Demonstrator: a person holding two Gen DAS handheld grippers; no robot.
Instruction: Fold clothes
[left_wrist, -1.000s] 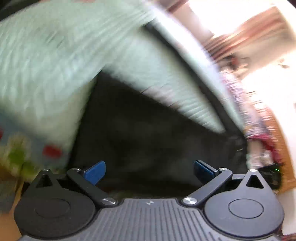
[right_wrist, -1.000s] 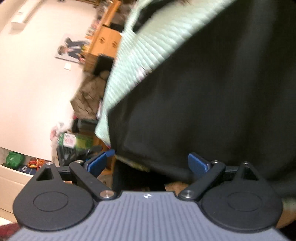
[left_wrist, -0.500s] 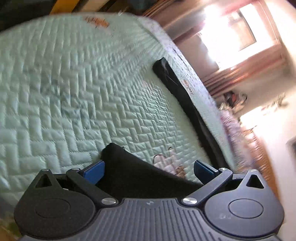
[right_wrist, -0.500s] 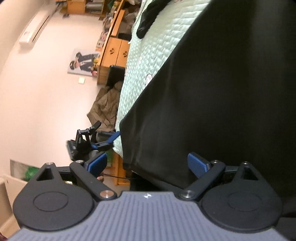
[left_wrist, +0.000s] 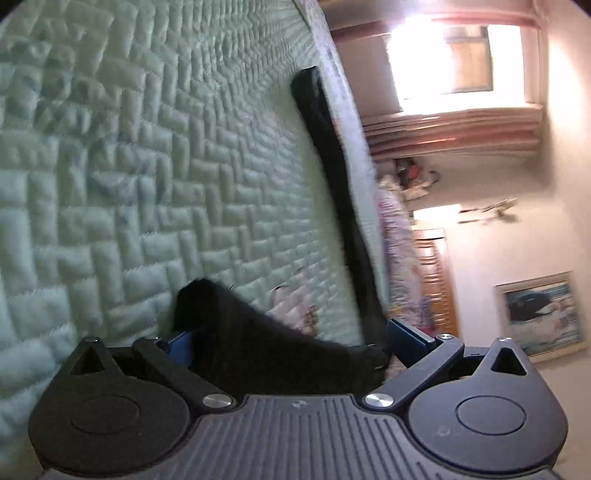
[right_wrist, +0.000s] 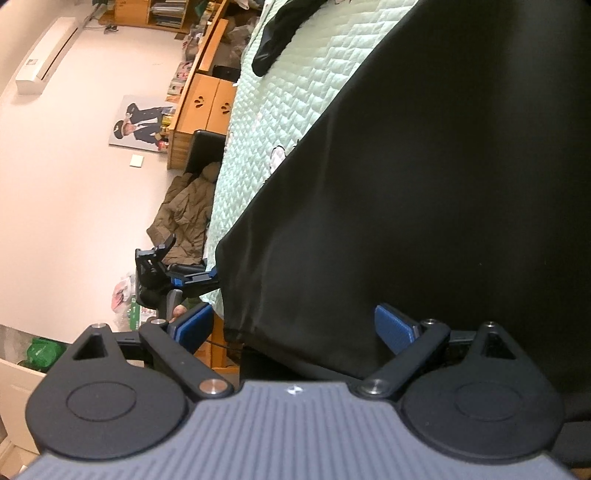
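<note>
A large black garment (right_wrist: 424, 184) lies spread on the pale green quilted bed (right_wrist: 295, 99). In the right wrist view my right gripper (right_wrist: 293, 328) is open at the garment's near hem, one blue pad (right_wrist: 391, 328) over the cloth and the other off its edge. In the left wrist view my left gripper (left_wrist: 291, 338) is open, with a corner of the black garment (left_wrist: 236, 332) lying between its wide-apart fingers. The garment's far edge (left_wrist: 332, 155) runs as a dark strip across the quilt (left_wrist: 129, 166). The left gripper (right_wrist: 184, 277) also shows in the right wrist view, at the garment's corner.
Another dark piece of clothing (right_wrist: 273, 44) lies further up the bed. Beside the bed stand a wooden cabinet (right_wrist: 203, 107) and a chair with a brown coat (right_wrist: 184, 210). A bright window (left_wrist: 443, 62) and a framed picture (left_wrist: 539, 314) are on the far wall.
The left wrist view has swung from a blur over black cloth to a low view along the quilt at the garment's corner. The left gripper has come into the right wrist view.
</note>
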